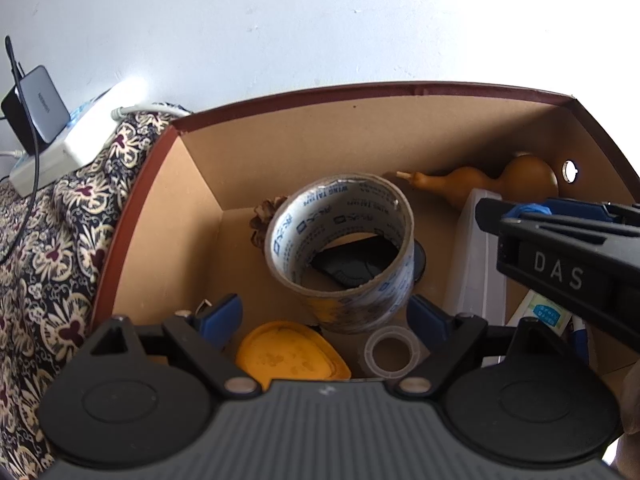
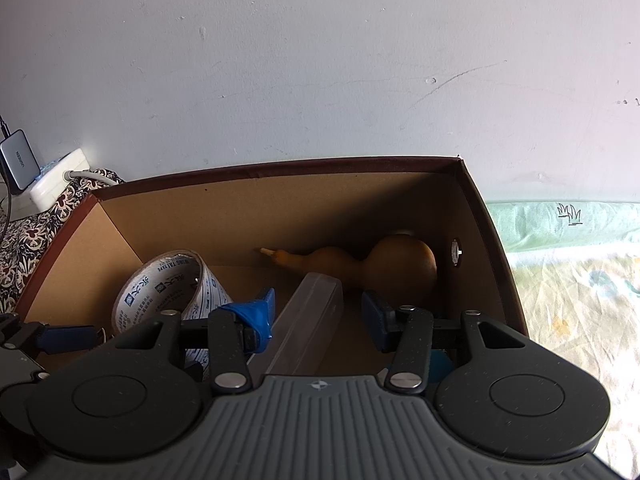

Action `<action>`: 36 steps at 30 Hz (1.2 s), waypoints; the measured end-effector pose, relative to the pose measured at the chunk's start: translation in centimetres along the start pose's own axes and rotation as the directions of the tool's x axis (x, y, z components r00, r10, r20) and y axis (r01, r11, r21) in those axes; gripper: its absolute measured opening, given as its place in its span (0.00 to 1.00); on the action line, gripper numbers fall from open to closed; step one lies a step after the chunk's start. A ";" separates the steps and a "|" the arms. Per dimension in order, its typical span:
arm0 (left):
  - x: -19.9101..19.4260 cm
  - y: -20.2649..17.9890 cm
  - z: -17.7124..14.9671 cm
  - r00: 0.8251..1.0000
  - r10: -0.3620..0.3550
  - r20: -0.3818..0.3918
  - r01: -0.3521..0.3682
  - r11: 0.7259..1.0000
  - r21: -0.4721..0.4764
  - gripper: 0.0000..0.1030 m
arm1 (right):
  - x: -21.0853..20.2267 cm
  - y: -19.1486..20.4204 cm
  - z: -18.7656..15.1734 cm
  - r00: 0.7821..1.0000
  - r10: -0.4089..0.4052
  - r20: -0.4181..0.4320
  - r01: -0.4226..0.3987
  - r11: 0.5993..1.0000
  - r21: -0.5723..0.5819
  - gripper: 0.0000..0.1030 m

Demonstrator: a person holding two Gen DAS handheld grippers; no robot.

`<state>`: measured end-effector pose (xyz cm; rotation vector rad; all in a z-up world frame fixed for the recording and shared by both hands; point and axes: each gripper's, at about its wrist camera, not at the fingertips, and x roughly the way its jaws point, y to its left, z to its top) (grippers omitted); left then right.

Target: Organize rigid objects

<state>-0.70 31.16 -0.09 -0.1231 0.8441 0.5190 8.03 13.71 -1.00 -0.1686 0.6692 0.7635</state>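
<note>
Both tongs gape over your box (image 1: 280, 98): left gripper (image 1: 320, 312) straddles tape (image 1: 340, 248), unclamped; right gripper (image 2: 318, 312) empty.

Brown box (image 1: 280, 152), blue-printed tape roll (image 1: 340, 248), yellow lid (image 1: 288, 354)

Inside 1 cardboard box (image 1: 168, 208): 2 tape rolls, 1 big printed roll (image 1: 340, 248) near the middle, 1 small clear roll (image 1: 392, 350) by the near edge. 1 gourd (image 1: 500, 180) along the far wall toward the right corner. 1 pine cone (image 1: 262, 216), 1 yellow lid (image 1: 288, 354), 1 clear plastic case (image 1: 476, 256), 1 black item under the big roll, can't tell what.
</note>
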 end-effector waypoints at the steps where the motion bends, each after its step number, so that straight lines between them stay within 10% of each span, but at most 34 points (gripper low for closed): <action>1: 0.0 -0.1 0.0 1.000 0.004 0.003 -0.004 1.000 0.004 0.86 | 0.0 0.0 0.0 1.000 0.001 0.000 -0.001 1.000 -0.001 0.32; 28: 0.3 0.2 0.7 0.999 -0.035 0.004 0.035 0.999 0.026 0.86 | -0.6 0.1 0.0 1.000 0.002 0.031 -0.002 1.000 0.001 0.32; 36: -2.9 1.0 1.3 0.988 -0.077 0.133 0.077 0.997 0.011 0.73 | -3.8 0.1 1.1 0.993 -0.039 0.113 0.038 0.999 0.017 0.32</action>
